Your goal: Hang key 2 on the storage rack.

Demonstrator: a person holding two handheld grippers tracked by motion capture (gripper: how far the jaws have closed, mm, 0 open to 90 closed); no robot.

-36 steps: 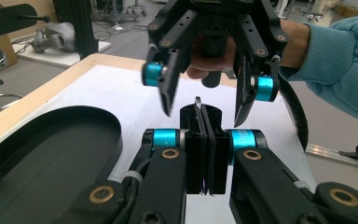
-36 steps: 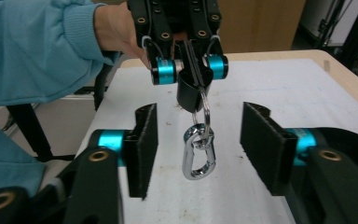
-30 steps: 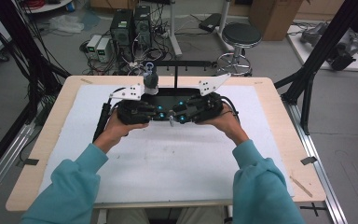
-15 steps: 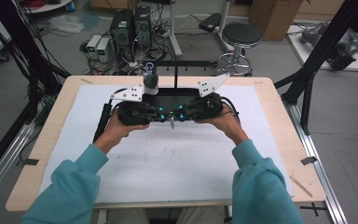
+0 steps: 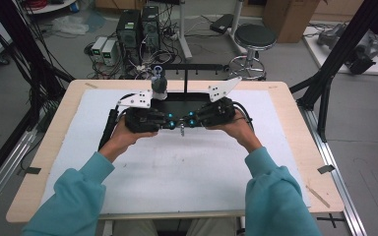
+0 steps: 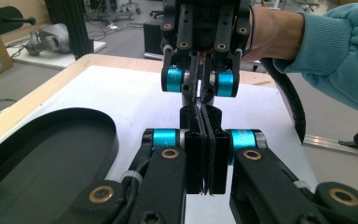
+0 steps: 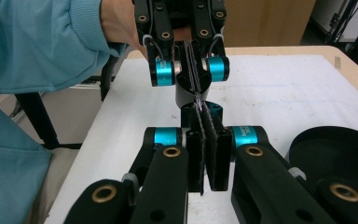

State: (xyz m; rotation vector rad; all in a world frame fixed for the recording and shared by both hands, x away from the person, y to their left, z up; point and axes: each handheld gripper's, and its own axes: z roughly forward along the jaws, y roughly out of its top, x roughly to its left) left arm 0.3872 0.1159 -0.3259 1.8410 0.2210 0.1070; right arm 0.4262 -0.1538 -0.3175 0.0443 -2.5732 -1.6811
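Observation:
Over the middle of the white mat, a person's hands hold my two grippers tip to tip. My left gripper [image 5: 175, 121] [image 6: 200, 114] is shut, its black jaws flat together. My right gripper [image 5: 187, 121] [image 7: 200, 109] faces it and is shut too. Its jaws have just been closing, and I make out nothing between them. A small grey-and-dark upright piece [image 5: 181, 130] [image 7: 182, 99] sits right under the meeting tips. Whether either gripper touches it I cannot tell.
A black oval tray [image 5: 189, 98] [image 6: 42, 154] [image 7: 326, 149] lies on the mat just beyond the grippers. A small grey cylinder [image 5: 158, 87] stands at its far left corner. The white mat [image 5: 187, 172] covers most of the wooden table [image 5: 300, 147].
The right gripper's jaws have drawn together at the tips. Both hands and the left gripper stay where they were.

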